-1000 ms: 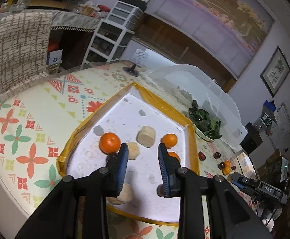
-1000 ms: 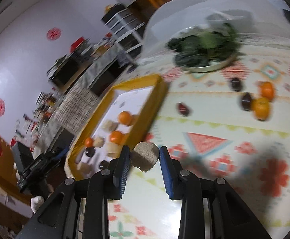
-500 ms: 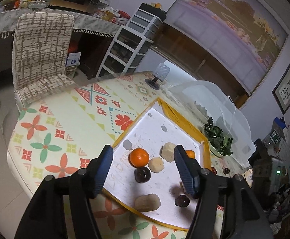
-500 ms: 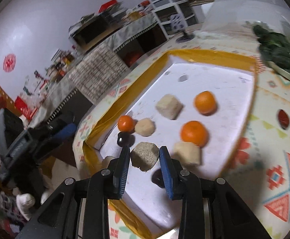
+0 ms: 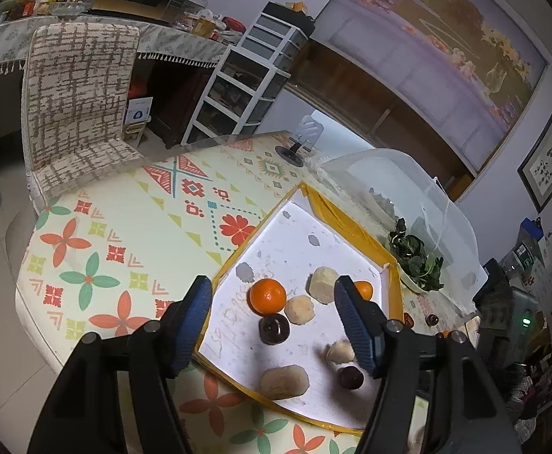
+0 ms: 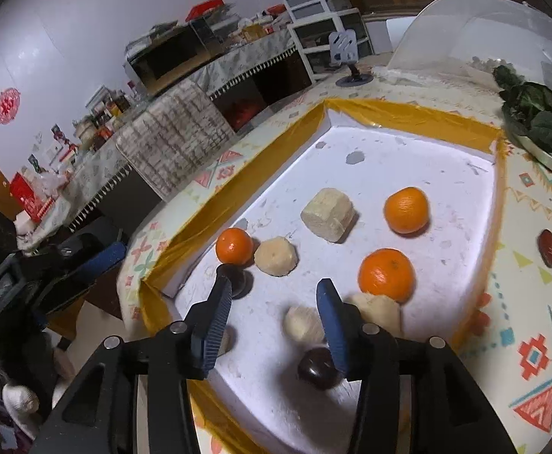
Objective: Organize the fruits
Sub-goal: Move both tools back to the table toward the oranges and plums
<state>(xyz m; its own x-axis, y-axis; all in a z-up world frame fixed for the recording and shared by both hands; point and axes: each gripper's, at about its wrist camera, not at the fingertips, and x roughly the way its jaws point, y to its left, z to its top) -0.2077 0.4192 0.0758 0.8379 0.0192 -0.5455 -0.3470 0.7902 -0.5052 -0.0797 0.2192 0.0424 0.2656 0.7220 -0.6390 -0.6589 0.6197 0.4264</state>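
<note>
A white tray with a yellow rim [image 5: 351, 227] [image 6: 408, 117] lies on the patterned table. It holds oranges [image 5: 267, 296] [image 6: 386, 274], pale peeled fruit pieces [image 5: 323, 285] [image 6: 329, 210] and dark round fruits [image 5: 274, 329] [image 6: 318, 369]. My right gripper [image 6: 274, 302] is open above the tray's near end; a blurred pale piece [image 6: 301, 324] sits just below its fingers. My left gripper [image 5: 272, 299] is open and empty, held above the tray's near corner.
A plate of green leaves [image 5: 416, 261] [image 6: 541, 125] stands beside the tray under a clear dome cover [image 5: 408, 189]. A dark red fruit [image 6: 549, 247] lies on the table to the right of the tray. A chair [image 5: 75, 113] stands at the table's far side.
My right gripper carried the pale piece over the tray, opened and let it go. My left gripper opened wide and drew back from the tray.
</note>
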